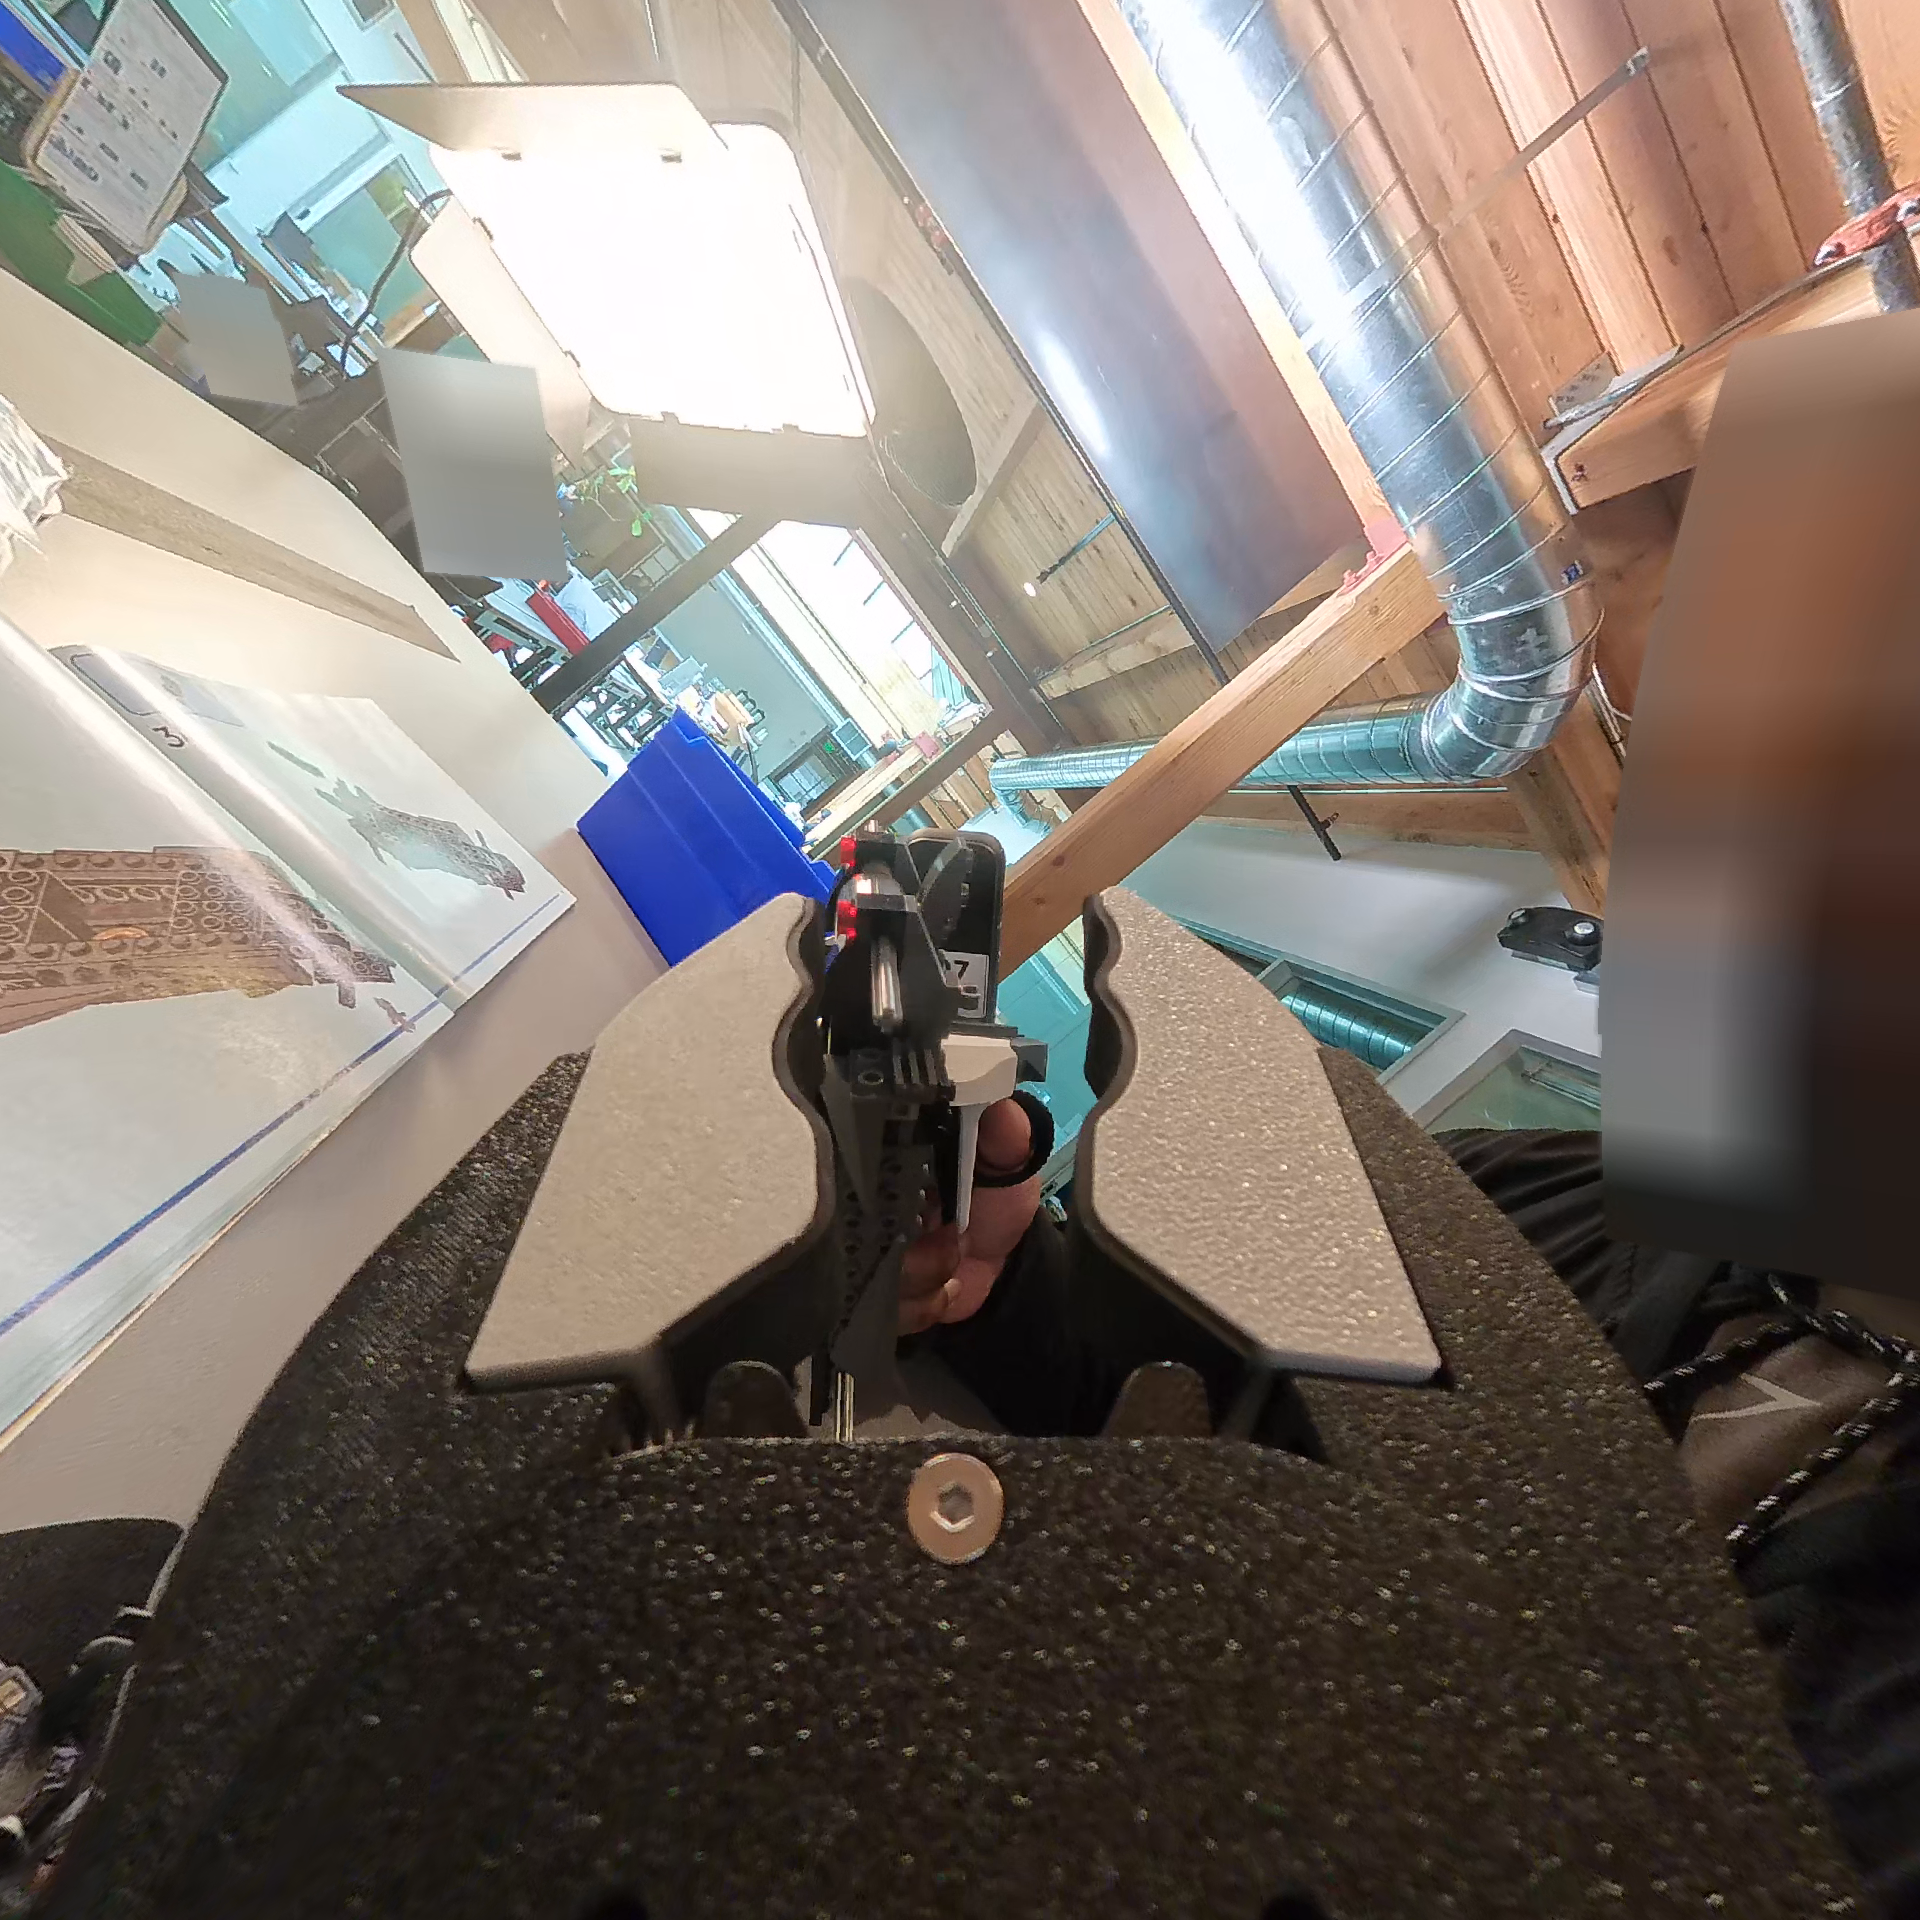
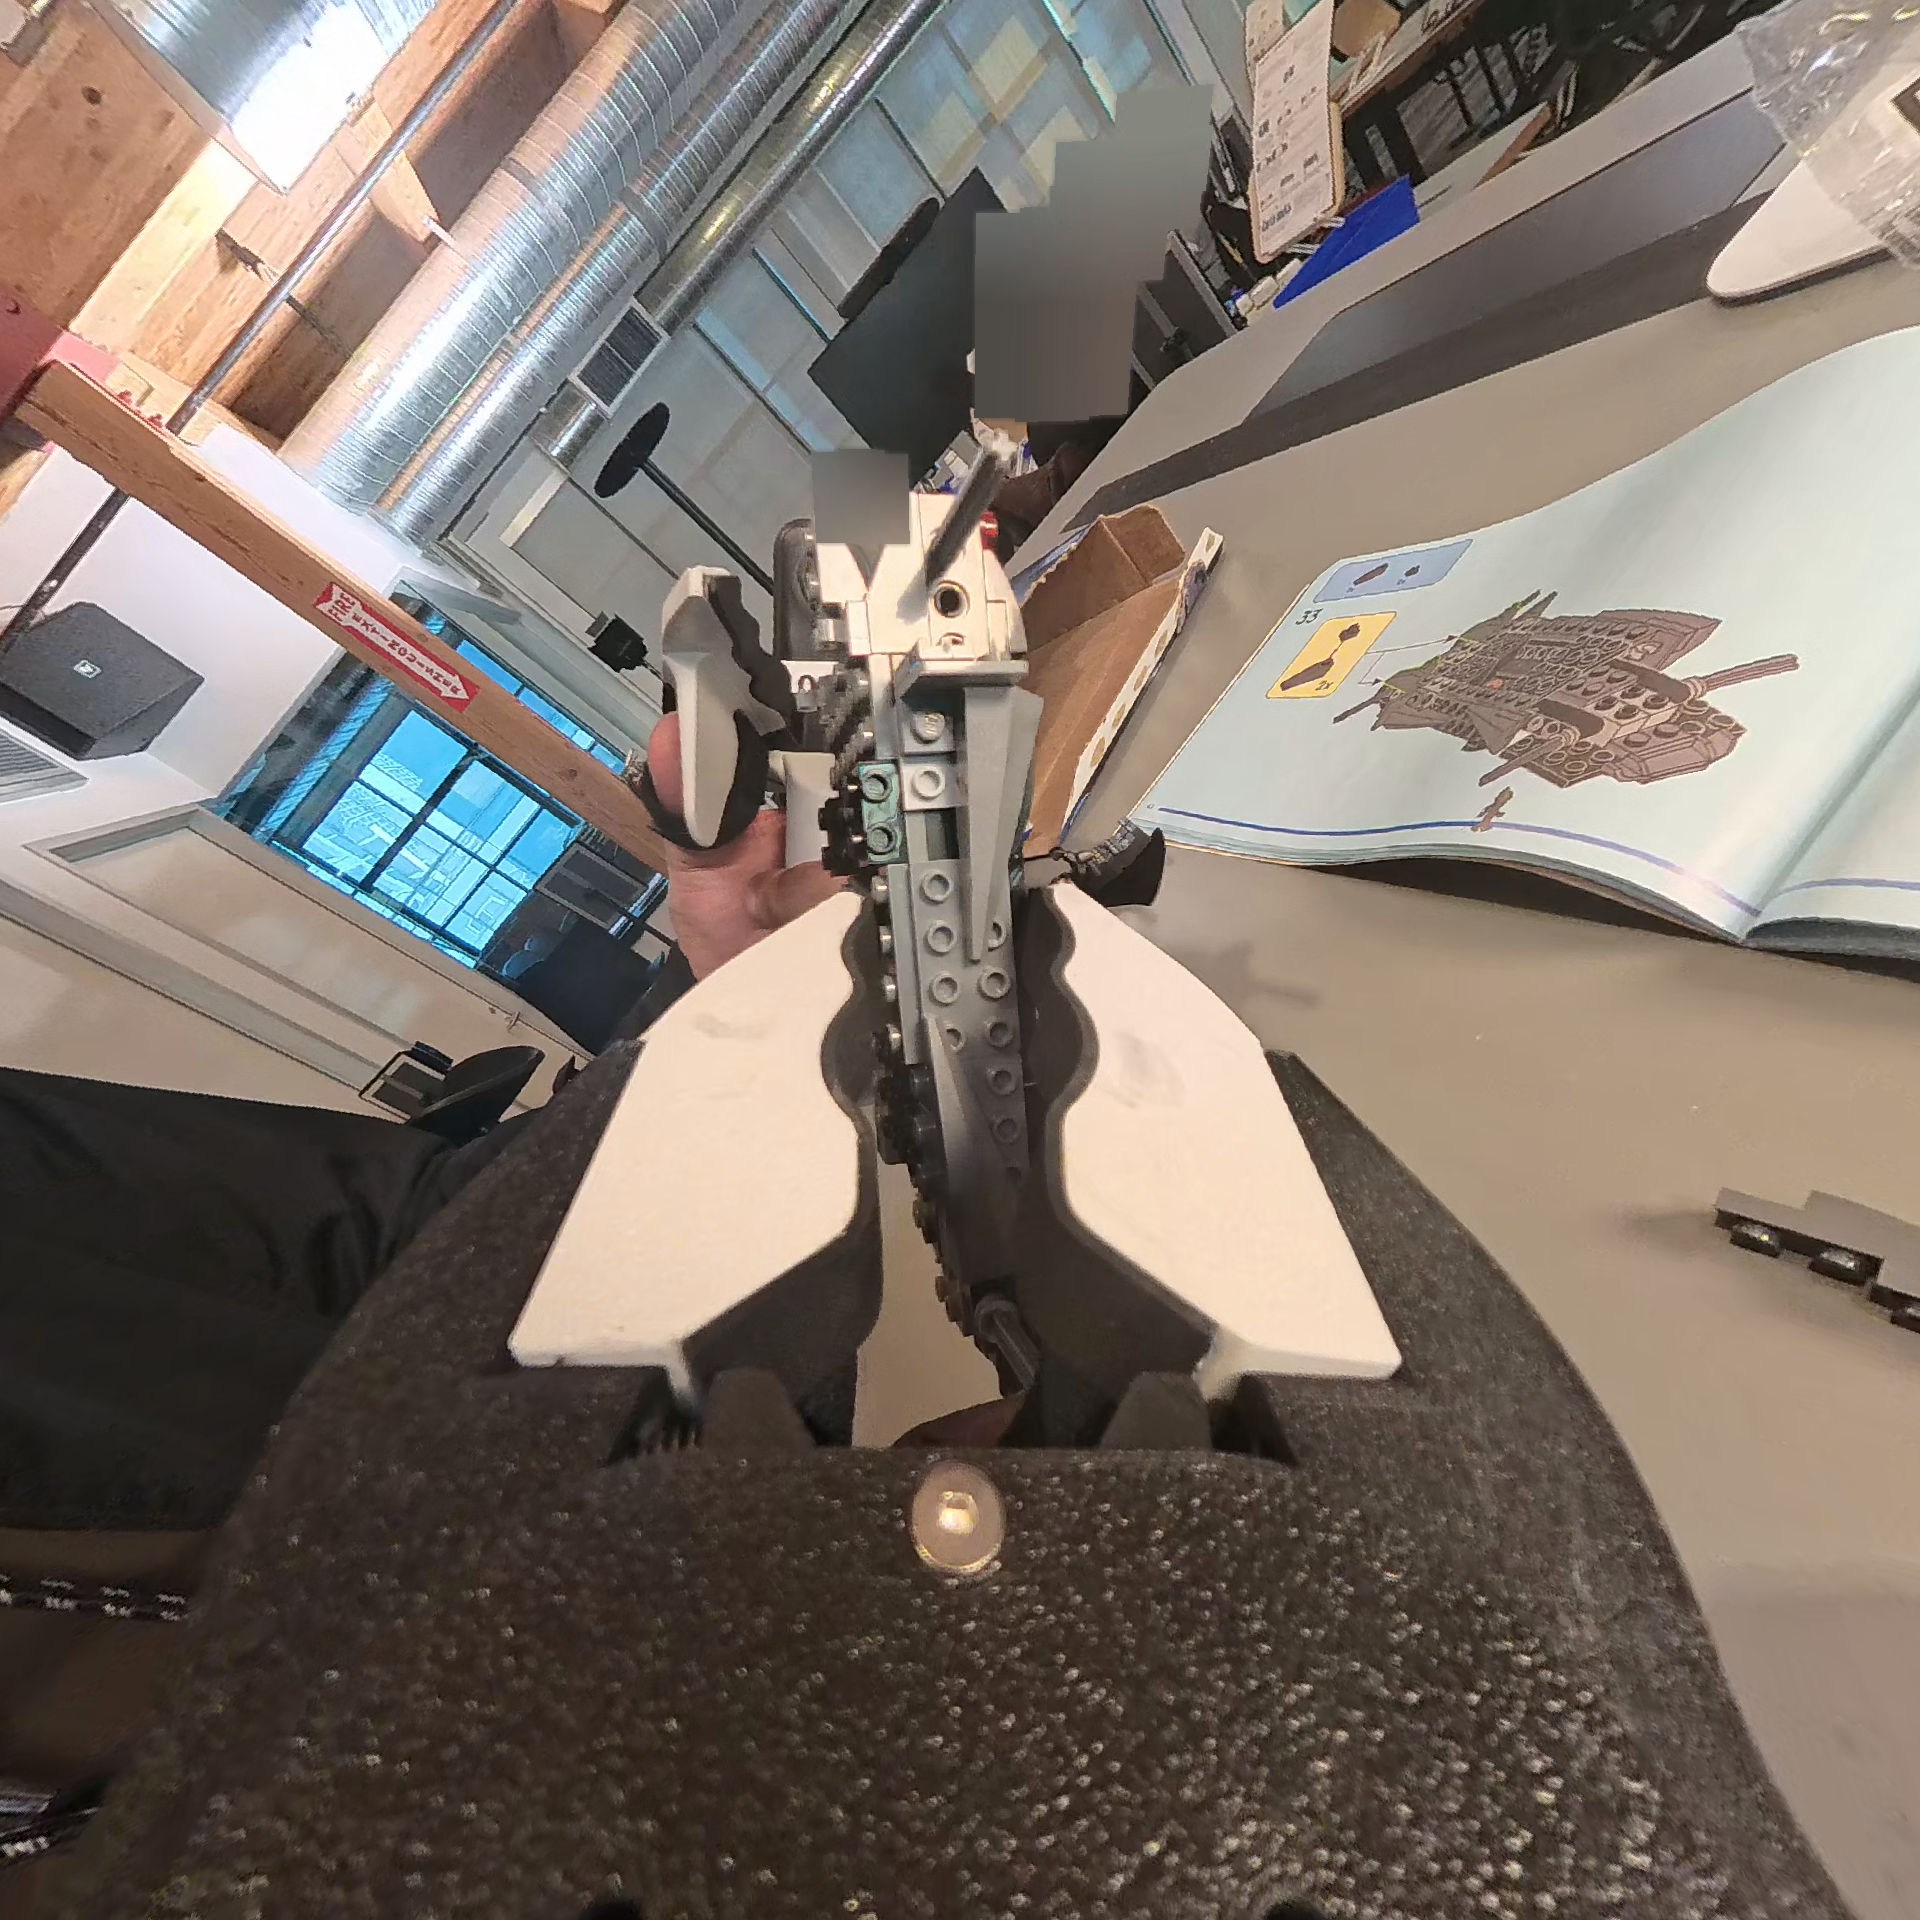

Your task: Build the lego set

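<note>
Right gripper [image 2: 951, 935] clenched on grey brick model [image 2: 935, 810], held above tabletop [image 2: 1455, 1039] | left gripper [image 1: 945, 966] spread wide, model [image 1: 894, 997] against one pad only | open booklet [image 2: 1558, 727] beside model

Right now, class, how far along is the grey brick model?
Done: the long grey studded brick model looks largely built. In hand: the right gripper clamps it; the left gripper stands open around it. Left, probably: loose grey brick pieces near the open instruction booklet.
</note>
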Available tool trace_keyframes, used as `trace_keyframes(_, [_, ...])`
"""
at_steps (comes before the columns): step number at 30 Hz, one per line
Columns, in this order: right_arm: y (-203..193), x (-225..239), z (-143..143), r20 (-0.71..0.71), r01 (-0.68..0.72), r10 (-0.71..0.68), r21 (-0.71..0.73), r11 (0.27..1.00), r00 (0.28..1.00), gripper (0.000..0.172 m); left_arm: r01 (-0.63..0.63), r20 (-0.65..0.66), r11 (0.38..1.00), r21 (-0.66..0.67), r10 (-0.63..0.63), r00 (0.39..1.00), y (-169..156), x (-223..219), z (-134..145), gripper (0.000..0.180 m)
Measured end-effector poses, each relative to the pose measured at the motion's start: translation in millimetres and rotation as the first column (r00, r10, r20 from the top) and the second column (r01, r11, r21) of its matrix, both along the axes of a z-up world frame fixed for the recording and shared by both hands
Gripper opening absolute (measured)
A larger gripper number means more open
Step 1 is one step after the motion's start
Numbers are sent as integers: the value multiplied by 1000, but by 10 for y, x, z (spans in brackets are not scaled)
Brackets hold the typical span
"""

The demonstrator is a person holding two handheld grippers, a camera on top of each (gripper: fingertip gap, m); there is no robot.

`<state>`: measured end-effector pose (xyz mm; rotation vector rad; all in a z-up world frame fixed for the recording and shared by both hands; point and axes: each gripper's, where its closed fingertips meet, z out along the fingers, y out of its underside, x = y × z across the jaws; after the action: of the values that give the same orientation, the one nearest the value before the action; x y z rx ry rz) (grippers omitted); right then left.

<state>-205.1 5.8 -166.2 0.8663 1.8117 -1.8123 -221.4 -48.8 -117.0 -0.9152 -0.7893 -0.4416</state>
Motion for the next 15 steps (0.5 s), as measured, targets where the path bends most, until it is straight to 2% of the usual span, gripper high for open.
trace_keyframes(15, [11,-25,-26,18,8,-9,5,1000,1000,26,2,9,1000,0,-2,1000,1,-13,-5,48])
